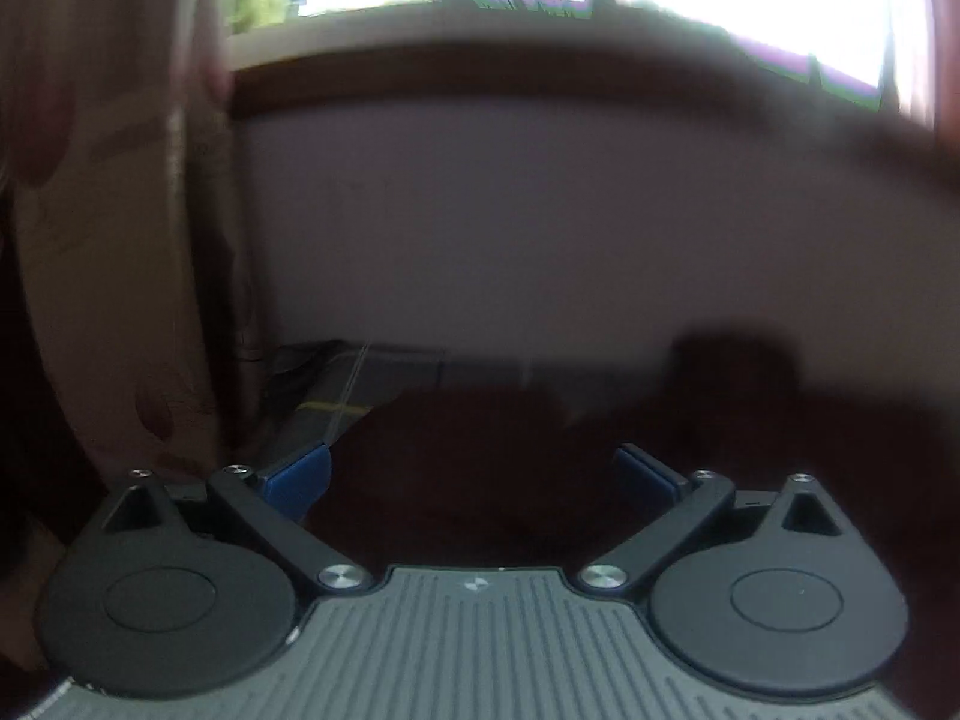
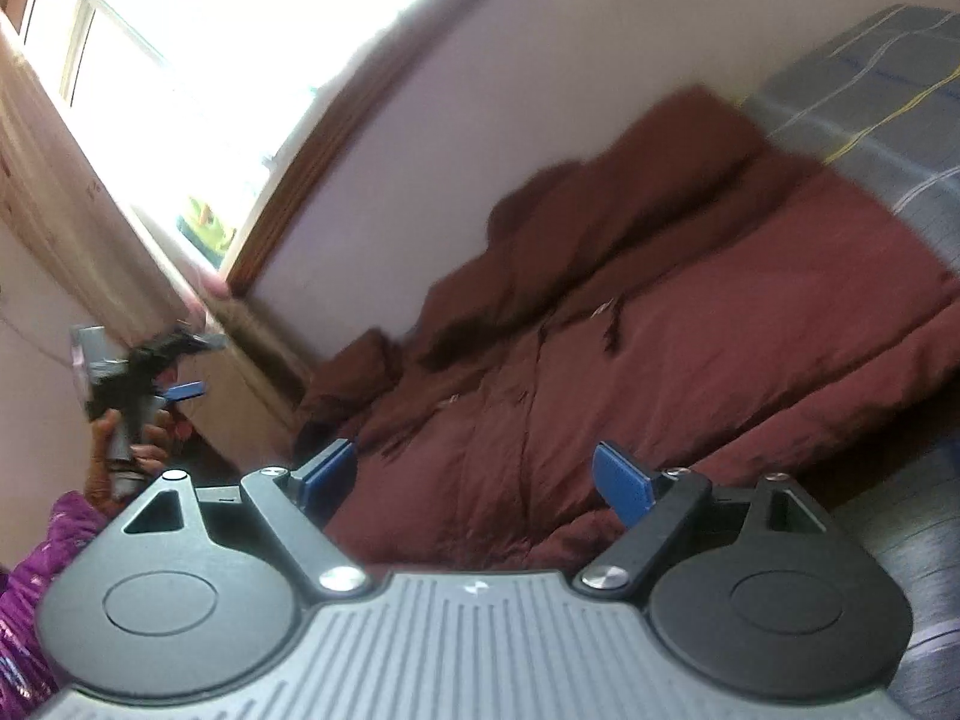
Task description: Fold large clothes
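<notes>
A large maroon padded jacket lies spread over the bed, its front seam running toward me and one bunched sleeve near the wall. My right gripper hovers open over the jacket's near hem, with nothing pinched by its blue pads. In the left wrist view the same jacket shows as a dark, blurred mass under my left gripper, whose jaws stand wide apart and empty. The right wrist view also catches the left gripper off to the left, held in a hand beside the bed.
A grey-blue checked bedsheet covers the bed beyond the jacket. A pale wall and a bright window bound the far side. A patterned curtain hangs at the left. A purple sleeve sits at the lower left.
</notes>
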### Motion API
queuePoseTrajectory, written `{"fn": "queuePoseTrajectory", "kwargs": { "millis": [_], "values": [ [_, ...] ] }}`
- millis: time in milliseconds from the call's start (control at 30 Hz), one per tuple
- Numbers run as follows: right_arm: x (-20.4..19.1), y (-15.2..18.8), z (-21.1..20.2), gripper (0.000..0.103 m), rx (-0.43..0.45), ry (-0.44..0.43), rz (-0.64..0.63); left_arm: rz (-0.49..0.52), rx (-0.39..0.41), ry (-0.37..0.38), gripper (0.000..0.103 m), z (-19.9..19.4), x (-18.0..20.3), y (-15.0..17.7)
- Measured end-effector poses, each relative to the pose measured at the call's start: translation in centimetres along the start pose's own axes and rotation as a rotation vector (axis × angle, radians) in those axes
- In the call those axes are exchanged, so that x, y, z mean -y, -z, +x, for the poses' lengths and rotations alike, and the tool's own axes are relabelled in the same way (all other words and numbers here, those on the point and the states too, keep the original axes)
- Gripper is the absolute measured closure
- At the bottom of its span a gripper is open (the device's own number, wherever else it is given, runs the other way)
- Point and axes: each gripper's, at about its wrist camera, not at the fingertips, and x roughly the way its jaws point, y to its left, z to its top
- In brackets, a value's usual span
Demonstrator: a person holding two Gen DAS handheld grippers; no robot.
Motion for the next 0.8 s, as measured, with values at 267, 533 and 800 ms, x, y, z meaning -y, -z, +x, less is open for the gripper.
{"fn": "queuePoseTrajectory", "kwargs": {
  "millis": [267, 533, 800],
  "values": [
    [0.8, 0.2, 1.3, 0.016, -0.041, 0.058, 0.017, 0.492, 0.04, -0.039, 0.023, 6.1, 5.5, 7.9],
    [1.4, 0.6, 3.2, 0.016, -0.088, 0.087, 0.036, 0.687, 0.009, -0.08, 0.028, 12.3, 9.4, 8.9],
    [1.6, 0.3, 3.8, 0.016, -0.103, 0.084, 0.057, 0.733, -0.022, 0.065, 0.016, 13.0, 6.2, 10.5]
  ]
}}
